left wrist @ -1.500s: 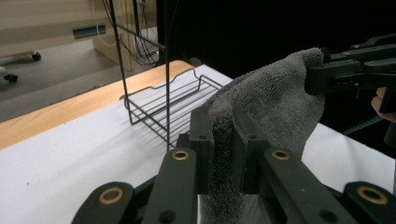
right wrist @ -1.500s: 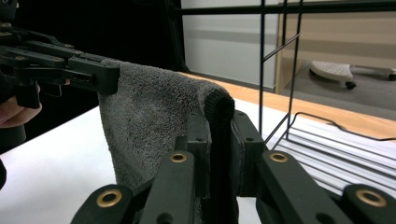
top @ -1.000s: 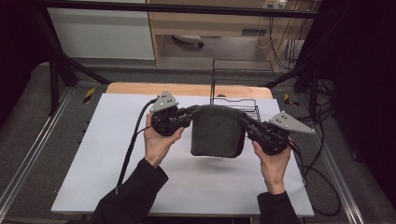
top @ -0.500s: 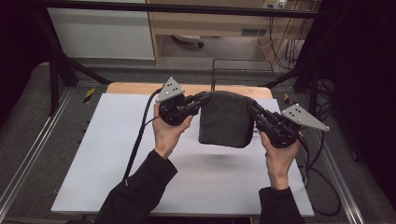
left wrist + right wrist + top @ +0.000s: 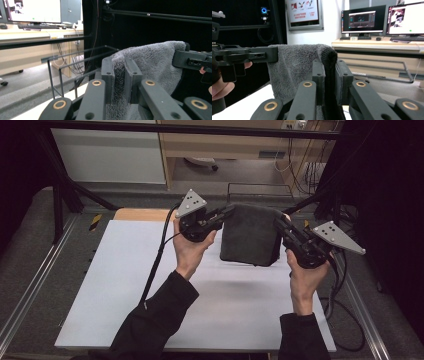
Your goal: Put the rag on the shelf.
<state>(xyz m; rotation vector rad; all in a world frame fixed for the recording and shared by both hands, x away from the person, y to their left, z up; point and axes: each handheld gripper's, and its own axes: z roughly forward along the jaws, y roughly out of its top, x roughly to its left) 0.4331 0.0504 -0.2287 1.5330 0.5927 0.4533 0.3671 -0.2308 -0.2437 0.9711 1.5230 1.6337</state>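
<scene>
Your left gripper: clamped on the grey towel's upper left corner | your right gripper: clamped on its upper right corner | towel: hangs folded between both grippers, lifted clear above the white table, toward its far edge

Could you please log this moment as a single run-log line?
left gripper: shut on towel | right gripper: shut on towel | towel: folded, hanging above white table
</scene>
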